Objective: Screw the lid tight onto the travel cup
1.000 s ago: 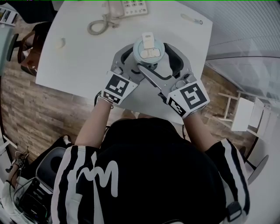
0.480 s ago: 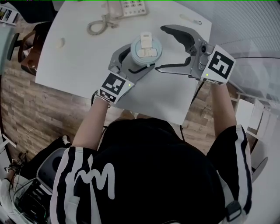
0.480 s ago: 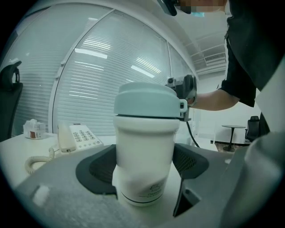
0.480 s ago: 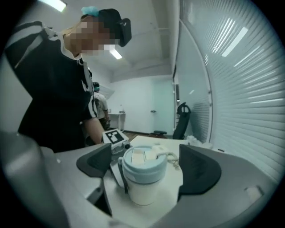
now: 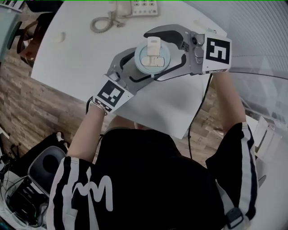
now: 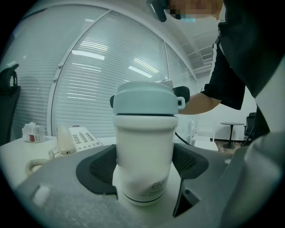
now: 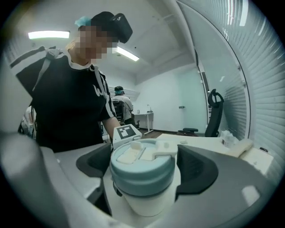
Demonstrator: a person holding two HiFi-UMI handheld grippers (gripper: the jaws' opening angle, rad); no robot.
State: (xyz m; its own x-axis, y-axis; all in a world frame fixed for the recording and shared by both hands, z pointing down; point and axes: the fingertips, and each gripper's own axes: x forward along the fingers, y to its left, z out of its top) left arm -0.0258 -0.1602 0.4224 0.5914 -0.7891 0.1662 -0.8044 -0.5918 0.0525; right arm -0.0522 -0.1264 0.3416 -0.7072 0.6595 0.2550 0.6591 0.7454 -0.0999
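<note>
The travel cup stands upright on the white table (image 5: 67, 63), a white body (image 6: 143, 156) under a pale blue lid (image 5: 153, 58) with a white flip tab. My left gripper (image 5: 141, 68) comes in from the near left and is shut on the cup's body, its dark pads (image 6: 100, 167) pressed against both sides. My right gripper (image 5: 150, 57) reaches in from the right at lid height. Its jaws are opening and stand round the lid (image 7: 142, 167) without pressing on it. The cup's base is hidden in the head view.
A desk telephone (image 5: 135, 6) with a coiled cord (image 5: 103, 22) lies at the table's far edge, behind the cup. A small pale object (image 5: 58, 37) sits at the far left. The table's near edge runs just below my grippers; wooden floor and a bag (image 5: 45, 166) lie beyond it.
My right gripper left the lid, swung out to the right with its jaws wide, and has come back round the lid from the right side. The left gripper kept its hold on the cup.
</note>
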